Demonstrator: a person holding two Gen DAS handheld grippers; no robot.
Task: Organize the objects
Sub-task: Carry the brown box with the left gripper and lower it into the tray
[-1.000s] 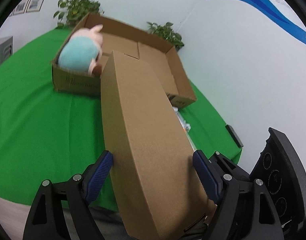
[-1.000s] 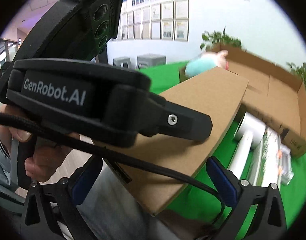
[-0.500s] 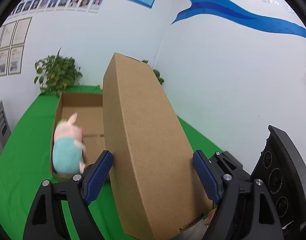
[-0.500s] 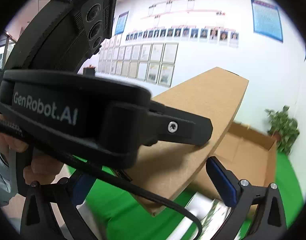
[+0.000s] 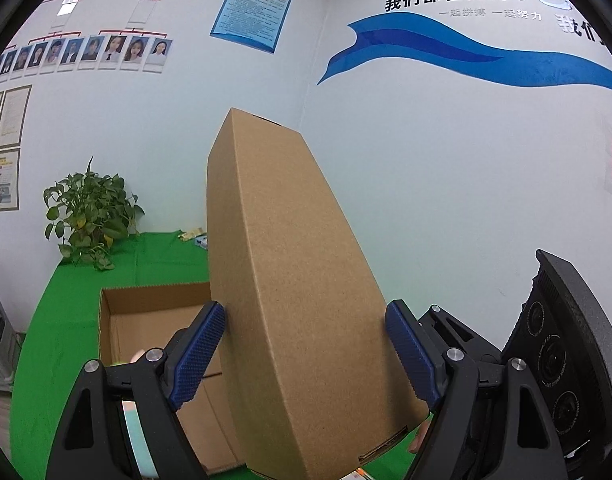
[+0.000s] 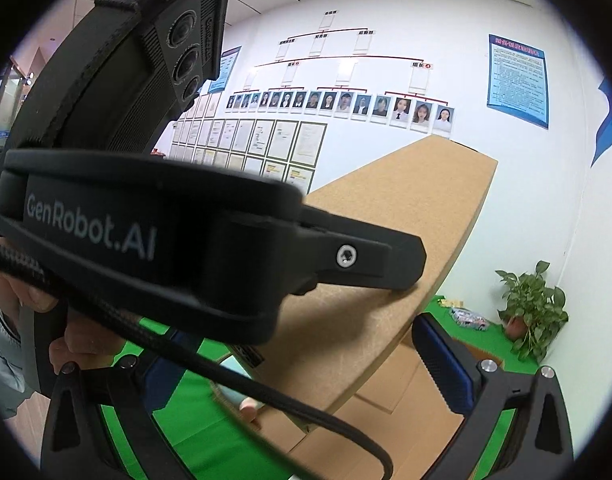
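A long closed cardboard box is lifted off the table, its far end tilted up toward the wall. My left gripper is shut on its two long sides near the close end, blue pads pressed against it. In the right wrist view the same box runs up and to the right, and the left gripper's body fills the left half. My right gripper stands wide beside the box. Its right pad is clear of the box edge; the other pad is hidden.
A large open carton lies below on the green table, with a pink and teal plush toy at its near end. A potted plant and small packets sit at the back corner. A hand holds the left gripper.
Both grippers have risen and tipped up, so the wall now fills the views. The long box has come up with the left gripper. The open carton and plush have dropped low in the frames.
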